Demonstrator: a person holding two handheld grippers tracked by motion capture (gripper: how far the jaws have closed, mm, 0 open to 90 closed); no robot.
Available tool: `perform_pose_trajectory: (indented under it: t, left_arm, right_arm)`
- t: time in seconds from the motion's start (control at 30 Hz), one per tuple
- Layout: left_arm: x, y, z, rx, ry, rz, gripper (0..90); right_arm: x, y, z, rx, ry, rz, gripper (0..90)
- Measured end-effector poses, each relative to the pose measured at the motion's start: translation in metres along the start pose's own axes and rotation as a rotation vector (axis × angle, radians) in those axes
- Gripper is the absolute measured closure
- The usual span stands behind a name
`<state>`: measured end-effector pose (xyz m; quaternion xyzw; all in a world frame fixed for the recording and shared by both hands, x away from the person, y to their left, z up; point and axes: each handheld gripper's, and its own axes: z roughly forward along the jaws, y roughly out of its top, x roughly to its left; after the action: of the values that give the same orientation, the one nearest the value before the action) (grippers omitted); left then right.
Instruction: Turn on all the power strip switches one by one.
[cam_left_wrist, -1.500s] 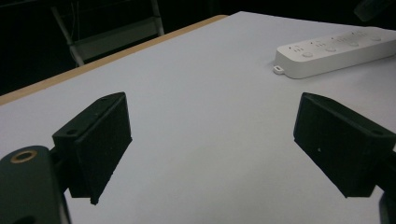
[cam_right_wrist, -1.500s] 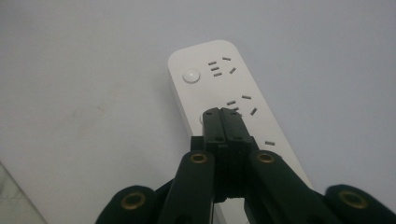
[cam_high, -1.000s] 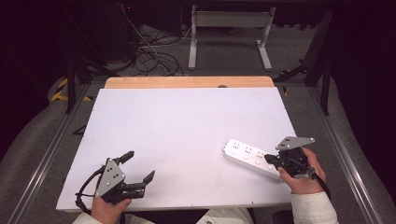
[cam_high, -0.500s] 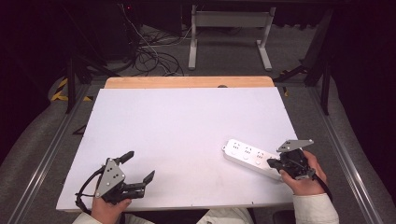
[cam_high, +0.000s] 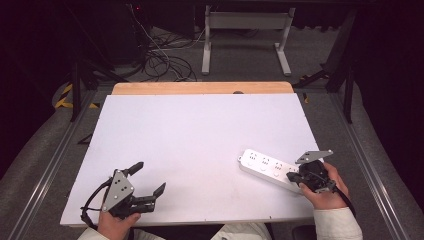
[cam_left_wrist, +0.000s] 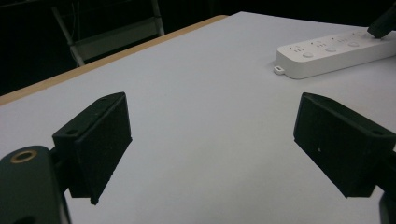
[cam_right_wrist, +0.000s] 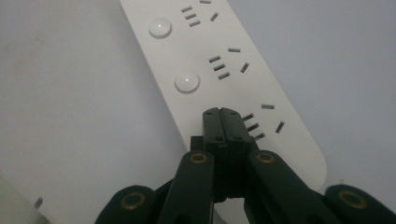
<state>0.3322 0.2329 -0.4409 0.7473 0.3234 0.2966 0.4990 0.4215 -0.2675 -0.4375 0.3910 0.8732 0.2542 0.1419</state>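
Note:
A white power strip (cam_high: 265, 167) (cam_left_wrist: 327, 53) (cam_right_wrist: 210, 60) lies flat on the white table (cam_high: 200, 135), near its front right. It has several sockets, each with a round button beside it. My right gripper (cam_high: 291, 176) (cam_right_wrist: 221, 114) is shut, with nothing between its jaws. Its tips are down on the strip's top at the near end, in line with the row of buttons and beside the last socket. My left gripper (cam_high: 148, 177) (cam_left_wrist: 210, 140) rests at the front left of the table, open and holding nothing, far from the strip.
The table has a wooden strip (cam_high: 200, 88) along its far edge. Past it on the floor are tangled cables (cam_high: 160, 60) and a white frame (cam_high: 245, 30). Metal rails (cam_high: 370, 170) run along both sides of the table.
The right gripper has dipped slightly at the strip's near end. The left gripper and the strip have not moved.

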Motion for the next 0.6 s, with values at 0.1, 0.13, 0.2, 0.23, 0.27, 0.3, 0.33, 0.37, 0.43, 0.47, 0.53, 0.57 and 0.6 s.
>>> perform_pose_trajectory:
  t: [0.1,0.13,0.2,0.23,0.27,0.3,0.33,0.37,0.43,0.47,0.53,0.57,0.6]
  left_arm:
    - [0.0005,0.0002,-0.0002,0.0,0.003,0.01,11.5]
    - [0.0005,0.0002,-0.0003,0.0,0.002,0.01,11.5]
    - [0.0004,0.0001,-0.0004,0.0,0.002,0.009,11.5]
    - [0.0003,0.0001,-0.0003,0.001,0.003,0.01,11.5]
    - [-0.0003,-0.0001,0.0,0.001,0.0,0.002,11.5]
    - [-0.0001,0.0,0.0,0.003,-0.001,0.007,11.5]
    - [-0.0002,0.0,0.0,0.003,-0.001,0.007,11.5]
    - [-0.0002,0.0,-0.0001,0.003,-0.001,0.007,11.5]
    - [0.0001,0.0001,-0.0002,0.001,0.004,0.009,11.5]
    - [0.0,0.0,-0.0002,0.0,0.003,0.004,11.5]
    - [0.0,-0.0001,-0.0003,0.0,0.002,0.004,11.5]
    - [-0.0001,-0.0002,-0.0001,0.001,0.002,0.003,11.5]
    - [-0.0001,-0.0001,-0.0001,0.004,0.0,0.007,11.5]
  right_arm:
    - [0.0003,0.0003,0.0004,0.005,-0.004,0.001,90.0]
    - [0.0001,0.0004,0.0006,0.007,-0.002,0.002,90.0]
    - [0.0006,0.0005,0.0012,0.009,-0.007,0.002,90.0]
    - [0.0011,0.0009,0.0013,0.012,-0.01,-0.001,90.0]
    - [0.0017,0.0013,0.0016,0.016,-0.014,-0.005,90.0]
    - [0.0025,0.0017,0.002,0.017,-0.018,-0.004,90.0]
    - [0.0029,0.0021,0.0024,0.019,-0.018,-0.006,90.0]
    - [0.003,0.0023,0.0028,0.02,-0.021,-0.004,90.0]
    - [0.0024,0.0019,0.0034,0.02,-0.017,0.001,90.0]
    - [0.0022,0.0015,0.0035,0.018,-0.016,0.003,90.0]
    - [0.0024,0.0012,0.0037,0.019,-0.015,0.006,90.0]
    - [0.0028,0.0014,0.0038,0.021,-0.017,0.006,90.0]
    - [0.0038,0.0016,0.0041,0.024,-0.023,-0.001,90.0]
